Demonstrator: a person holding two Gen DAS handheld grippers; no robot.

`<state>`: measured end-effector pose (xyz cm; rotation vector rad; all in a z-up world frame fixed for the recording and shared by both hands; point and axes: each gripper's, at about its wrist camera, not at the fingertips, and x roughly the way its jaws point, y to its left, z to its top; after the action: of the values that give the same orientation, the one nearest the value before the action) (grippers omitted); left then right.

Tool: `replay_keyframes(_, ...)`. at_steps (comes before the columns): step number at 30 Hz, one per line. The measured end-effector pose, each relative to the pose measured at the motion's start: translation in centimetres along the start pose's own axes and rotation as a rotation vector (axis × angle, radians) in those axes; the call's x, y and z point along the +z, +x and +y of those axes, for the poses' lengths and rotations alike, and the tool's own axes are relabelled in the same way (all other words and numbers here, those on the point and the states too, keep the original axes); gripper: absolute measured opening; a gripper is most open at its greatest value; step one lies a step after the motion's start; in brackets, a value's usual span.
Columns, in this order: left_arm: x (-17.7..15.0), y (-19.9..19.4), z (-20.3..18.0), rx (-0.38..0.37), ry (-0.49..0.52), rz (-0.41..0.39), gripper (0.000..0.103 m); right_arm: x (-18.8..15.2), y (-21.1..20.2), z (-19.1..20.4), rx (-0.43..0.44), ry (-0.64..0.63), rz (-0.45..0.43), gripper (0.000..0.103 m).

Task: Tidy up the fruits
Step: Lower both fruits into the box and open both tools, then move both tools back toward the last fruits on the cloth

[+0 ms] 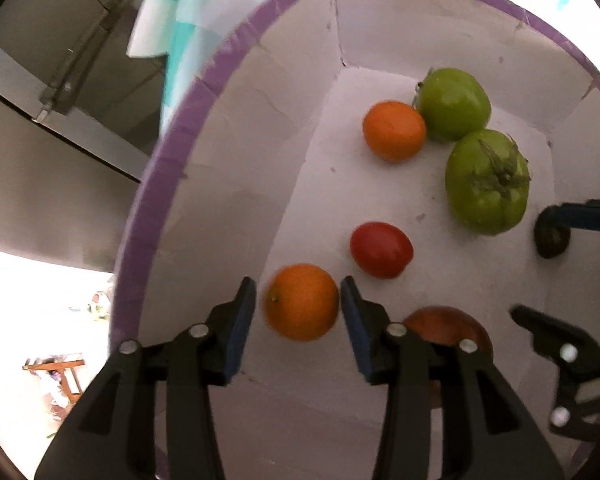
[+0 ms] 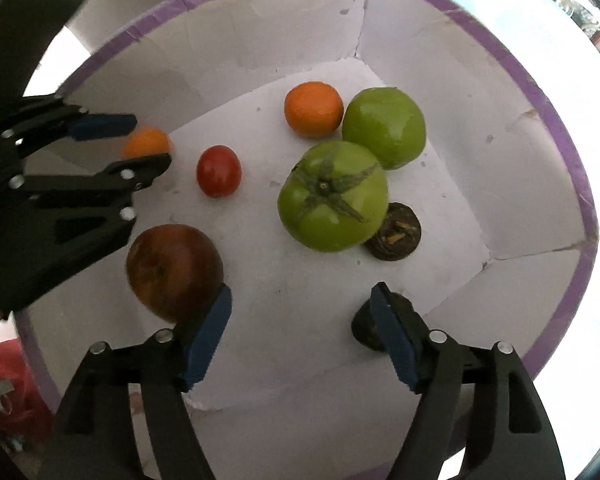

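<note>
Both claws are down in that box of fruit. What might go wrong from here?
The left claw straddles an orange with its fingers not clearly clamped, so the round fruit could roll away as they close. The red tomato sits close by and might get nudged. The right claw hangs open beside a brown fruit and could bump it.

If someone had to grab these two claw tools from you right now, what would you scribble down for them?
Left gripper: open, jaws on either side of an orange near the box wall, not closed on it yet.
Right gripper: open, empty, between the dark red fruit and a small dark fruit.
Also in the box: second orange, red tomato, two green tomatoes, another dark fruit.
Done: nothing lifted.
Left: close on the orange, then sort everything.
</note>
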<state>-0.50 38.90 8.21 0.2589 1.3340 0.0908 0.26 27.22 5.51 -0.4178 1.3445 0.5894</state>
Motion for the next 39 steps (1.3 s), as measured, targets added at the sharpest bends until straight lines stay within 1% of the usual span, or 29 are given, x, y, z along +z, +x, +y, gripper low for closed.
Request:
replay_keyframes(2, 0.0, -0.8, -0.4, 0.014, -0.011, -0.026, 0.060, -0.8, -2.1, -0.5, 0.057, -0.003, -0.089, 0.071)
replay_keyframes(3, -0.1, -1.2, -0.5, 0.016, -0.022, -0.038, 0.072, -1.2, -2.9, -0.8, 0.079, -0.002, -0.120, 0.072)
replay_keyframes(4, -0.2, -2.3, -0.5, 0.020, -0.057, -0.075, 0.077, -1.8, -4.2, -1.3, 0.103, 0.003, -0.168, 0.074)
replay_keyframes(7, 0.0, -5.3, 0.9, 0.003, -0.166, -0.173, 0.078, -4.1, -8.7, -4.6, 0.151, 0.068, -0.368, 0.075)
replay_keyframes(8, -0.3, -7.3, 1.3, -0.002, -0.234, -0.228, 0.080, -5.4, -10.5, -6.6, 0.153, 0.119, -0.447, 0.078)
replay_keyframes(9, -0.6, -8.7, 1.4, 0.005, -0.277, -0.268, 0.082, -6.6, -11.8, -8.1, 0.153, 0.163, -0.500, 0.079)
replay_keyframes(10, -1.0, -10.5, 1.3, 0.026, -0.326, -0.322, 0.088, -8.0, -12.9, -9.8, 0.156, 0.214, -0.551, 0.082)
replay_keyframes(11, -1.1, -11.9, 1.0, 0.049, -0.356, -0.362, 0.093, -9.7, -13.9, -12.0, 0.161, 0.280, -0.602, 0.088)
replay_keyframes(12, -1.2, -13.8, 0.5, 0.084, -0.388, -0.416, 0.099, -11.1, -14.8, -13.6, 0.158, 0.335, -0.635, 0.087)
replay_keyframes(13, -1.5, -15.4, -0.3, 0.121, -0.414, -0.474, 0.101, -13.1, -15.2, -15.6, 0.152, 0.387, -0.645, 0.087)
replay_keyframes(14, -1.7, -16.9, -1.4, 0.142, -0.428, -0.520, 0.101, -14.1, -15.3, -16.4, 0.150, 0.408, -0.638, 0.087)
replay_keyframes(15, -2.1, -17.8, -2.3, 0.145, -0.430, -0.546, 0.101, -15.7, -15.3, -17.7, 0.146, 0.436, -0.618, 0.087)
replay_keyframes(16, -2.4, -19.1, -4.5, 0.126, -0.421, -0.588, 0.101, -17.0, -15.0, -18.6, 0.140, 0.455, -0.600, 0.087)
replay_keyframes(17, -2.3, -19.6, -5.6, 0.105, -0.407, -0.603, 0.101, -18.8, -14.6, -19.3, 0.126, 0.483, -0.570, 0.087)
replay_keyframes(19, -2.3, -20.8, -10.3, 0.029, -0.346, -0.612, 0.101, -21.0, -13.8, -20.8, 0.127, 0.525, -0.519, 0.087)
replay_keyframes(21, -2.2, -21.2, -14.1, -0.047, -0.296, -0.592, 0.101, -23.2, -12.9, -22.6, 0.119, 0.589, -0.465, 0.087)
replay_keyframes(22, -2.0, -21.0, -16.7, -0.115, -0.247, -0.561, 0.101, -24.3, -12.5, -23.5, 0.107, 0.626, -0.441, 0.087)
replay_keyframes(23, -1.9, -20.8, -18.8, -0.156, -0.194, -0.526, 0.101, -25.1, -12.1, -24.1, 0.095, 0.648, -0.425, 0.087)
replay_keyframes(26, -0.8, -19.7, -22.8, -0.206, -0.064, -0.453, 0.101, -26.7, -10.8, -25.5, 0.063, 0.685, -0.378, 0.087)
replay_keyframes(28, 0.4, -18.9, -24.7, -0.207, -0.028, -0.418, 0.101, -27.2, -10.2, -26.4, 0.054, 0.702, -0.369, 0.087)
replay_keyframes(30, 2.4, -17.7, -25.8, -0.202, -0.040, -0.384, 0.101, -27.7, -9.4, -27.4, 0.052, 0.738, -0.353, 0.087)
replay_keyframes(32, 4.5, -15.8, -26.7, -0.202, -0.055, -0.333, 0.101, -27.9, -8.9, -28.6, 0.046, 0.776, -0.345, 0.087)
replay_keyframes(34, 5.9, -14.3, -27.5, -0.202, -0.035, -0.308, 0.101, -27.6, -8.8, -29.9, 0.047, 0.811, -0.351, 0.087)
replay_keyframes(38, 10.0, -10.5, -30.4, -0.123, 0.120, -0.319, 0.101, -26.9, -9.6, -33.4, 0.030, 0.920, -0.362, 0.087)
replay_keyframes(39, 11.0, -9.7, -30.9, -0.112, 0.141, -0.318, 0.101, -26.6, -9.7, -34.1, 0.026, 0.941, -0.366, 0.087)
